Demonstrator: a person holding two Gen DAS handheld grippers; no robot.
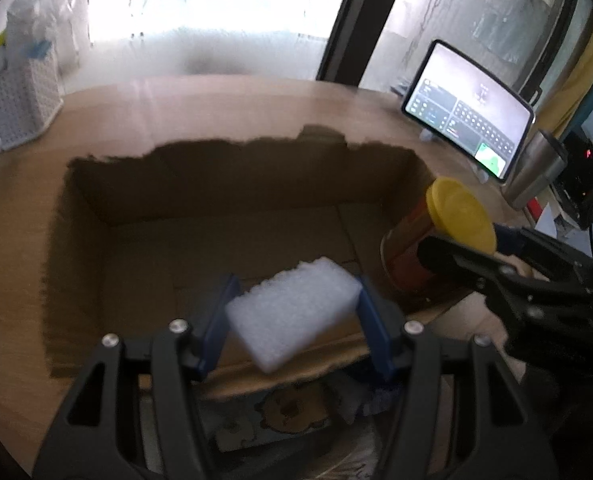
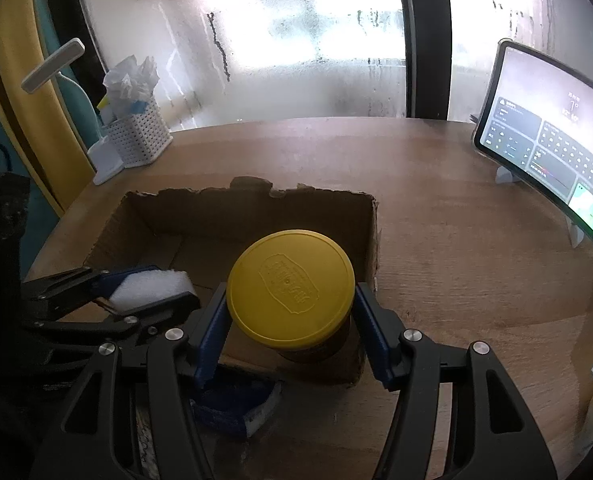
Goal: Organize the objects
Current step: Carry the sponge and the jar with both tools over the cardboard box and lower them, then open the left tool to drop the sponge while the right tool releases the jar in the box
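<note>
The left hand-held gripper [image 1: 292, 312] is clamped on a white foam block [image 1: 292, 314], held tilted above the near edge of an open cardboard box [image 1: 200, 188]. Just beside it, the right hand-held gripper [image 2: 290, 306] grips a jar [image 2: 316, 350] with a yellow lid [image 2: 290, 290] over the box's right end. The box sits on a wooden table [image 2: 456, 240]; a tablet [image 2: 548, 148] stands to the right, a white basket [image 2: 138, 136] at the far left.

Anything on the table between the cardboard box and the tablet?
Nothing: bare wood between the cardboard box and the tablet, clearest in the right wrist view.
</note>
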